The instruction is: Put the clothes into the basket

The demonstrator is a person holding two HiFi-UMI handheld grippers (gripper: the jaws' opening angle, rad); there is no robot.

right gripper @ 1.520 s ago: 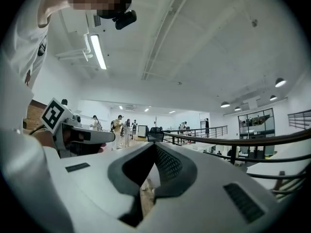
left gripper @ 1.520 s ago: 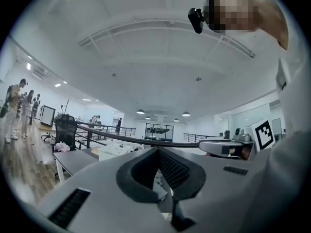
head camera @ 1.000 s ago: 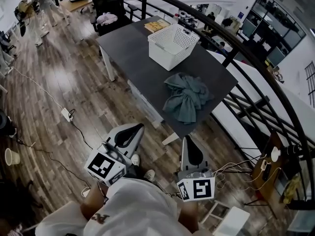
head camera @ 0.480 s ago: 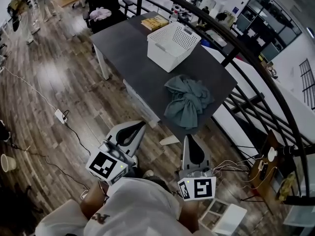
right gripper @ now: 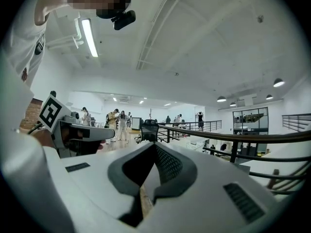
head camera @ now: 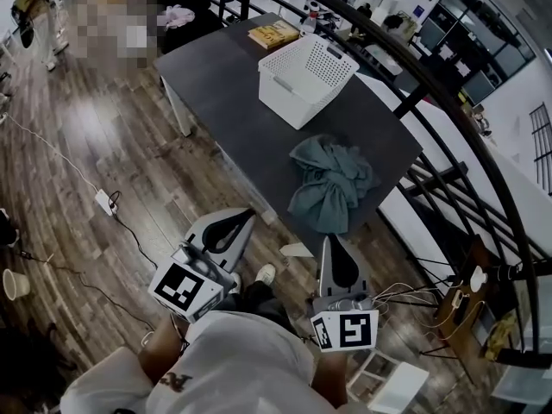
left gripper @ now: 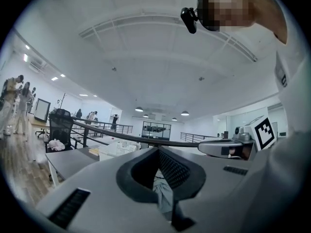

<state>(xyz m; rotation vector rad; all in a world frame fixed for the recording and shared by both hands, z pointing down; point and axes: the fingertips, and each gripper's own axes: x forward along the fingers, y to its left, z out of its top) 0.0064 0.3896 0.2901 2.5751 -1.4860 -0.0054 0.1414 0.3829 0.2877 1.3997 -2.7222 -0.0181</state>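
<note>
A crumpled grey-green heap of clothes lies on the near end of a dark table. A white perforated basket stands further back on the same table, empty as far as I can see. My left gripper hangs over the floor, short of the table's near edge, jaws together and empty. My right gripper is just below the table's near corner, also shut with nothing in it. In the left gripper view the clothes show beyond the closed jaws, and the basket sits to the left.
A yellow book lies at the table's far corner. A black railing curves along the right side. Cables and a power strip trail over the wooden floor on the left. A chair stands beyond the table.
The table, clothes and basket have slid lower in the head view, so they are nearer. Both grippers hold the same pose and stay shut.
</note>
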